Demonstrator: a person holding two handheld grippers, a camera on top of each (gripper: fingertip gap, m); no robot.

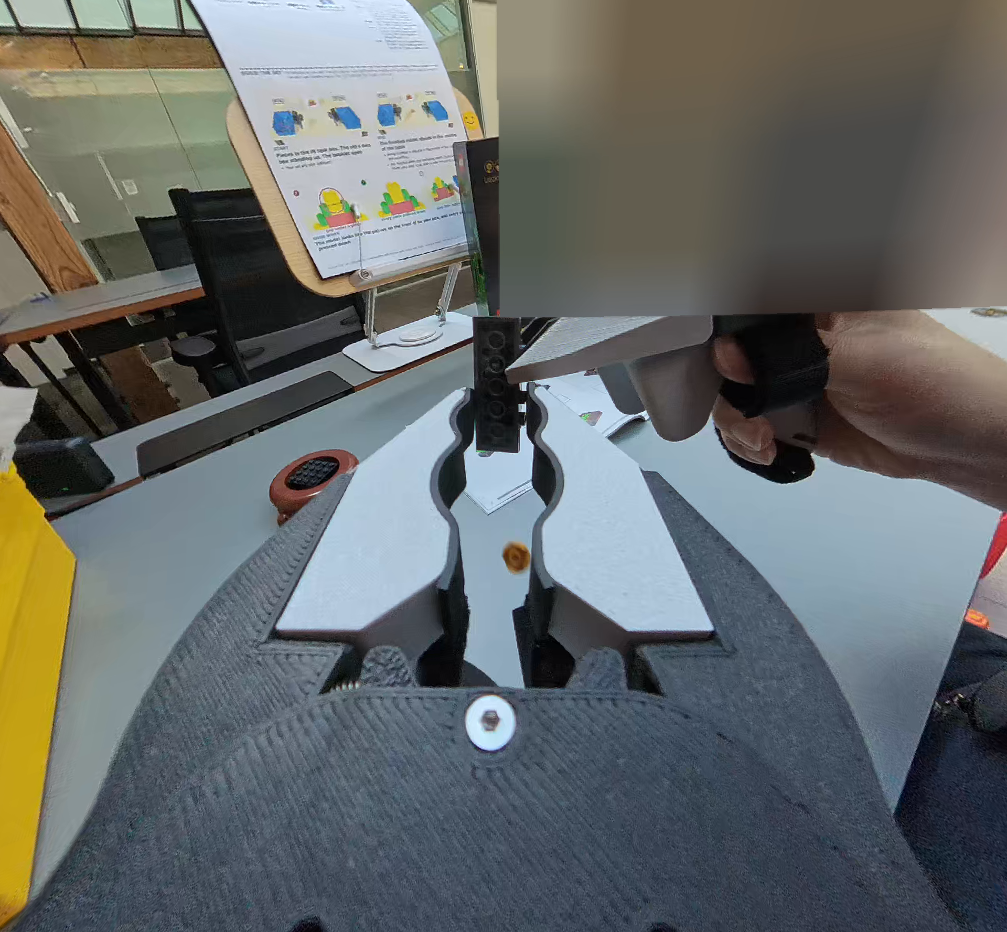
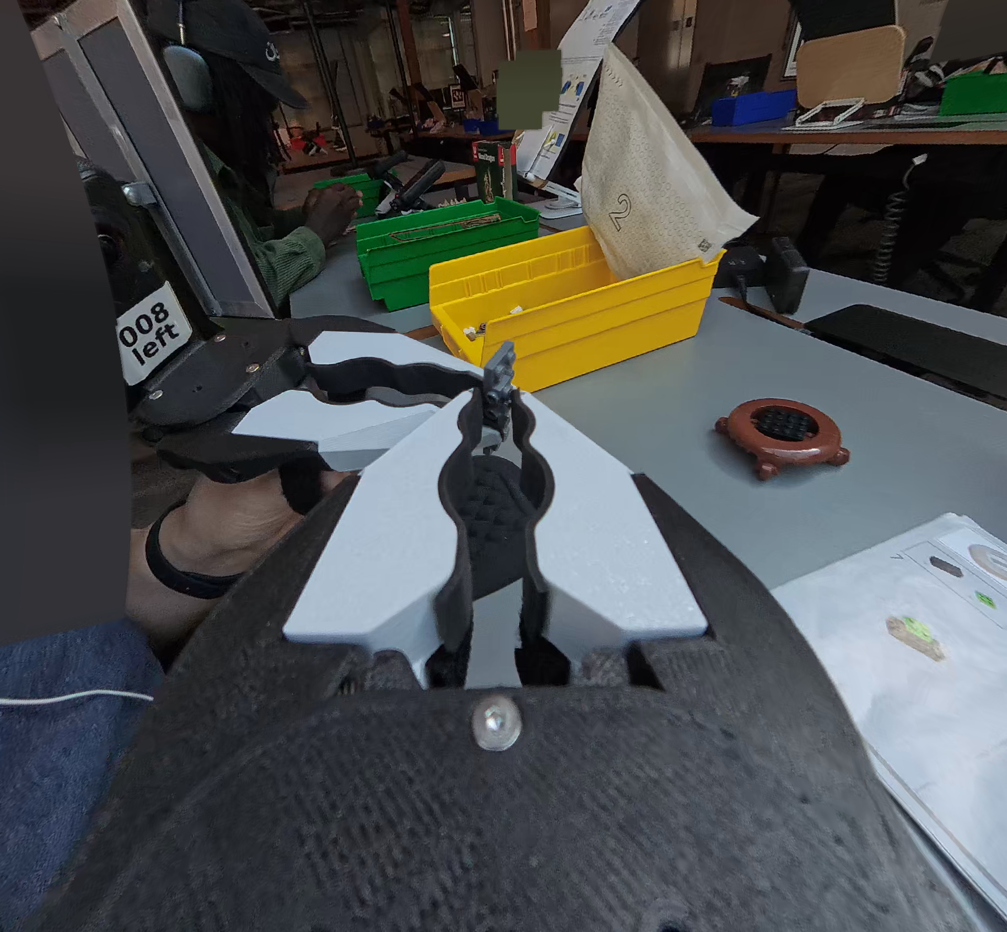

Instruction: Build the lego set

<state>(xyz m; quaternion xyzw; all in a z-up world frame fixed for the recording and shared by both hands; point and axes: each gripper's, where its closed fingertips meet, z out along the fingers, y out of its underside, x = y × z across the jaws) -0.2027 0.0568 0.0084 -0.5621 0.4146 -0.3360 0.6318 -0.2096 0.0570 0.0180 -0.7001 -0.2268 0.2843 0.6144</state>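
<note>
1. The left gripper (image 1: 497, 418) is pinching a long black lego piece (image 1: 495, 382). The piece is standing up tall between the two fingers, with its round holes facing the camera.
2. The right gripper (image 2: 493, 415) is squeezing a small grey lego piece (image 2: 500, 380) right at its tips. Its fingers are almost closed around it.
3. The two grippers are meeting tip to tip, up in the air over the grey table (image 1: 763, 579). It looks like the grey piece is going onto the black one.
4. If the pieces are not lining up, a push could be twisting one out of its fingers. Only the tips are holding them, so either could be slipping.
5. A dropped piece could be bouncing off the table or hiding under the paper booklet (image 2: 926, 660) near the right.
6. A tiny orange piece (image 1: 515, 557) is lying on the table below. A low gripper could be knocking it away.
7. Farther off, the brown ring piece (image 2: 783, 434) and the yellow bin (image 2: 572, 317) are waiting.
</note>
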